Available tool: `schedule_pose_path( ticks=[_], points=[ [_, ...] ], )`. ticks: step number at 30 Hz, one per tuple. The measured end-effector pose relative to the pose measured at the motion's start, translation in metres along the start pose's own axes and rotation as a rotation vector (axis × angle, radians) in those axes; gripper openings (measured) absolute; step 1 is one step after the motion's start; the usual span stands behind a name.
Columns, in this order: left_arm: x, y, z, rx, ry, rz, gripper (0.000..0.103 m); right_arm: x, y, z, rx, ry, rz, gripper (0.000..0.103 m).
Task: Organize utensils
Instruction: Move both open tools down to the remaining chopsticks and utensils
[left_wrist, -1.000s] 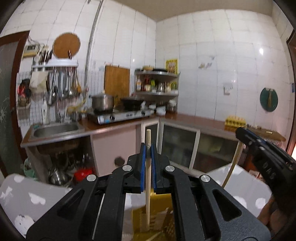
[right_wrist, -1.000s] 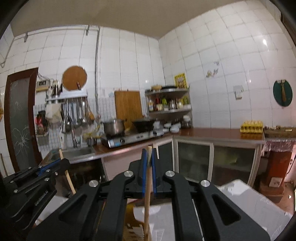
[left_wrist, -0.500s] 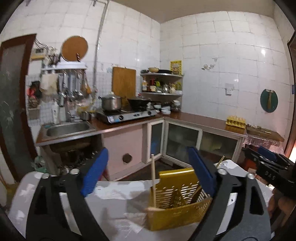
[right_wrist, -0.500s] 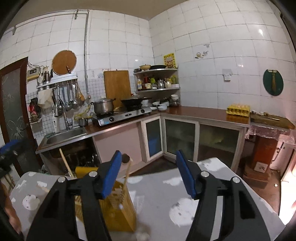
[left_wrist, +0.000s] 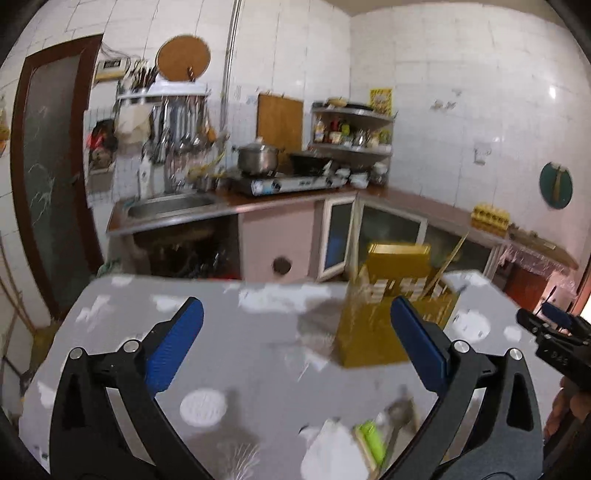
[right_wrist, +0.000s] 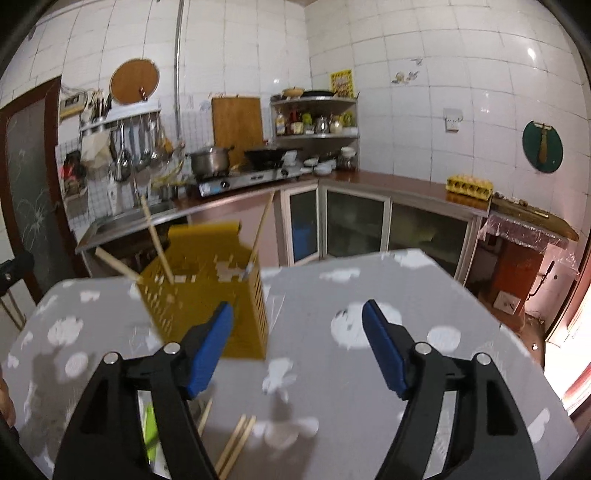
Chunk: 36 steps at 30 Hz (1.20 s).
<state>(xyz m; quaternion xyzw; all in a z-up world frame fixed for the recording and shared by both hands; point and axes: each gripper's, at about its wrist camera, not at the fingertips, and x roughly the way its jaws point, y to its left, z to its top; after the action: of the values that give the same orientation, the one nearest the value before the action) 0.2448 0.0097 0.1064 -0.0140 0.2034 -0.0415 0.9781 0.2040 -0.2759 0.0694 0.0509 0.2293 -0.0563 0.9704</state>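
The left wrist view alone shows a blurred white item (left_wrist: 328, 448) and a lime-green-handled utensil (left_wrist: 371, 439) lying on the grey, white-patterned tablecloth (left_wrist: 122, 306) at the lower centre of the frame, and the right gripper's dark tip with a bit of blue entering at the right edge, above part of a hand (left_wrist: 565, 410). The right wrist view alone shows a pair of wooden chopsticks (right_wrist: 236, 446) lying on the cloth at the lower centre, just right of its near finger, and a green sliver at the lower left whose kind cannot be told. The left gripper (left_wrist: 295, 328) has its jaws opening and very wide, with nothing between the blue pads (left_wrist: 173, 347); the yellow slotted utensil basket (left_wrist: 384, 325) stands on the table beyond, right of centre, partly behind the right-hand pad. The right gripper (right_wrist: 297, 332) is also opening, its jaws wide with only bare cloth between them. In that view the basket (right_wrist: 207, 291) sits left of centre, past the left-hand pad (right_wrist: 208, 350), with several wooden sticks (right_wrist: 155, 236) leaning out of its top towards the upper left and one thin stick (right_wrist: 263, 225) slanting up at its right side.
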Motion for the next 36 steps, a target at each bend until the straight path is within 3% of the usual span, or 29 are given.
schedule_pose_path(
  ticks=[16, 27, 33, 36],
  points=[
    [0.051, -0.003, -0.1, 0.05, 0.265, 0.004, 0.098, 0.052, 0.015, -0.081, 0.03, 0.232, -0.061, 0.072],
    [0.067, 0.006, -0.113, 0.022, 0.326, 0.032, 0.098, 0.084, 0.027, -0.096, 0.036, 0.369, -0.092, 0.071],
    [0.07, 0.011, -0.114, -0.013, 0.34, 0.025, 0.098, 0.088, 0.031, -0.099, 0.038, 0.404, -0.1, 0.063],
    [0.071, 0.009, -0.116, -0.012, 0.344, 0.023, 0.098, 0.089, 0.038, -0.099, 0.033, 0.414, -0.107, 0.054]
  ],
)
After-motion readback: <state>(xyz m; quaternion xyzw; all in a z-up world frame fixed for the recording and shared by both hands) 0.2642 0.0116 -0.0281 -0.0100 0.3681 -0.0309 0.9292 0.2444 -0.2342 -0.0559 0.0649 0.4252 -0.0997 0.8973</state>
